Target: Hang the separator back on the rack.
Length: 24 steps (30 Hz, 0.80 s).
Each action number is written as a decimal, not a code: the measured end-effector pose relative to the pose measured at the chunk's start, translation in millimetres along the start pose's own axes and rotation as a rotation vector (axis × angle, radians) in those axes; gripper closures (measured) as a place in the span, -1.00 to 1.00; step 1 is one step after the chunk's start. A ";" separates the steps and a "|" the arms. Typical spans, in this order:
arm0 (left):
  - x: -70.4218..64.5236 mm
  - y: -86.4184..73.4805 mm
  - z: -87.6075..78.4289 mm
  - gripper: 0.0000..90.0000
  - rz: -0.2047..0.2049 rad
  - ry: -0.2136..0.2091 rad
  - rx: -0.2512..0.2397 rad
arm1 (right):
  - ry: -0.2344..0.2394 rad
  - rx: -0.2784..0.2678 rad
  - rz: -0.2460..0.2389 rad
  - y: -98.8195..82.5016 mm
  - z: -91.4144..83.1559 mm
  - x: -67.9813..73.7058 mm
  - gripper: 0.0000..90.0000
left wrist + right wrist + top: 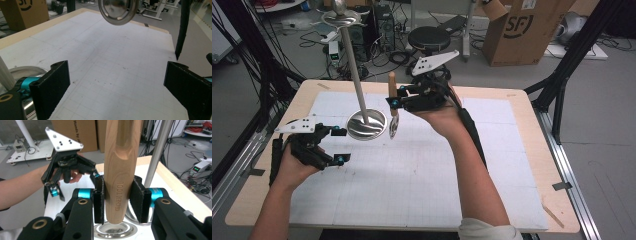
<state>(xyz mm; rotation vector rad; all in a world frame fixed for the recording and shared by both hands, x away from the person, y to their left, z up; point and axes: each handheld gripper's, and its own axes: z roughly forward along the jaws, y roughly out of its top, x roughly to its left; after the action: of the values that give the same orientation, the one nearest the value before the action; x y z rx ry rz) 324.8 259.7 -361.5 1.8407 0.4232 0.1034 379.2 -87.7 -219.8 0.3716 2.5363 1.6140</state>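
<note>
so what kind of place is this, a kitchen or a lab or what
Most likely a lab or workshop set up for recording, not a kitchen: a gridded mat covers the table, loose cables and equipment lie on the floor, and a cardboard shipping box stands behind.

stand point(367, 124) on the table point(522, 150), left of the held ladle point(393, 107).

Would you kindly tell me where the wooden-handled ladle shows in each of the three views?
High view: wooden-handled ladle at centre, upright in the right gripper.
Left gripper view: its steel bowl at the top edge.
Right gripper view: its handle at centre, between the jaws.
Shared landmark: the steel stand base.
</note>
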 end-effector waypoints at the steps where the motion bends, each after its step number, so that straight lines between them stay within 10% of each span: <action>1: 0.1 0.0 -0.5 -0.84 0.002 -0.002 -0.001 | -0.001 0.000 -0.001 2.9 0.5 -1.6 0.48; 24: -0.9 -0.7 -1.0 -0.84 0.016 -0.013 -0.011 | -0.014 0.018 0.007 45.3 4.2 -38.2 0.48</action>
<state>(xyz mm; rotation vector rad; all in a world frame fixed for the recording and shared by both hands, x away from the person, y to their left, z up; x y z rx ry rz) 323.5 260.5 -361.7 1.8331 0.3982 0.1045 423.6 -75.8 -182.0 0.3932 2.5434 1.5866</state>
